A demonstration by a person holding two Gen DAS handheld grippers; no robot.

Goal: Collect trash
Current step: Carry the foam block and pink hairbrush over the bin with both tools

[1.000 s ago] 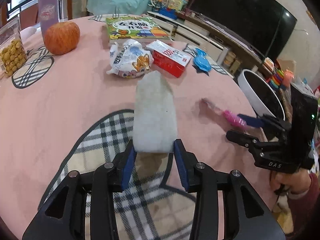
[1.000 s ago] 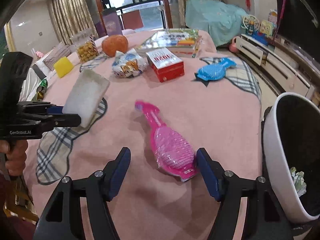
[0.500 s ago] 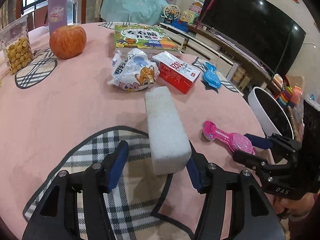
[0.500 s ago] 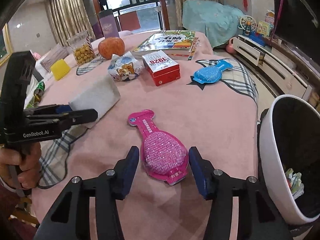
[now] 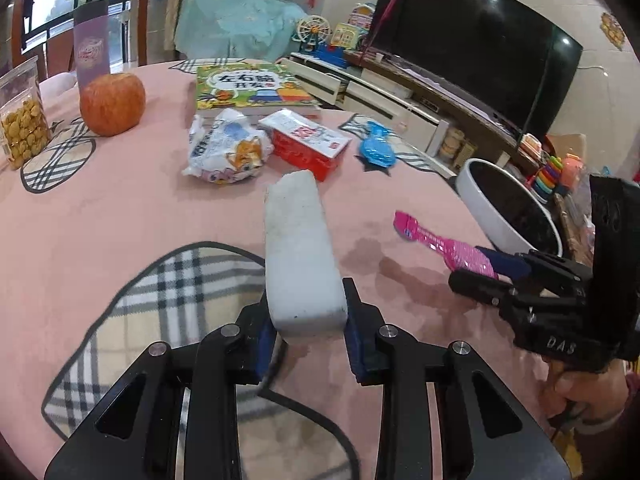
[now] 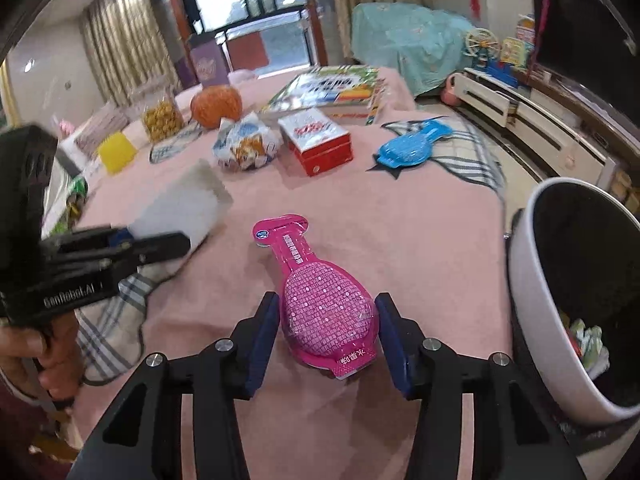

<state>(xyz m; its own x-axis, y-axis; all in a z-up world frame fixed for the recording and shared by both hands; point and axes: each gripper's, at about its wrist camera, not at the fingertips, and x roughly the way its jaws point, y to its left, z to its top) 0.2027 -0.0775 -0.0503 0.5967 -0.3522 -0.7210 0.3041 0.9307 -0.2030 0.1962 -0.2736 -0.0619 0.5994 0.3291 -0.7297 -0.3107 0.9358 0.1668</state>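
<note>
A white foam block (image 5: 298,240) sticks out forward from my left gripper (image 5: 306,300), whose jaws are closing, with both blue pads pressed on its near end. The right wrist view shows that block (image 6: 188,208) and the left gripper (image 6: 160,244) at the left, just above the pink tablecloth. A pink pouch (image 6: 324,300) lies flat on the cloth between the fingers of my right gripper (image 6: 328,312). Its jaws are closing and the pads stand close beside the pouch without squeezing it. In the left wrist view the pouch (image 5: 436,242) and the right gripper (image 5: 480,268) are at the right.
A white bin (image 6: 536,320) with trash inside stands off the table's right edge. Farther back lie a cartoon snack bag (image 5: 228,152), a red box (image 5: 308,144), a blue pouch (image 5: 376,148), an apple (image 5: 112,104), a book (image 5: 248,88) and a snack jar (image 5: 20,124).
My left gripper opened, the block turned onto a narrower side, and the jaws closed on it again. My right gripper slid forward around the pink pouch while its jaws narrowed.
</note>
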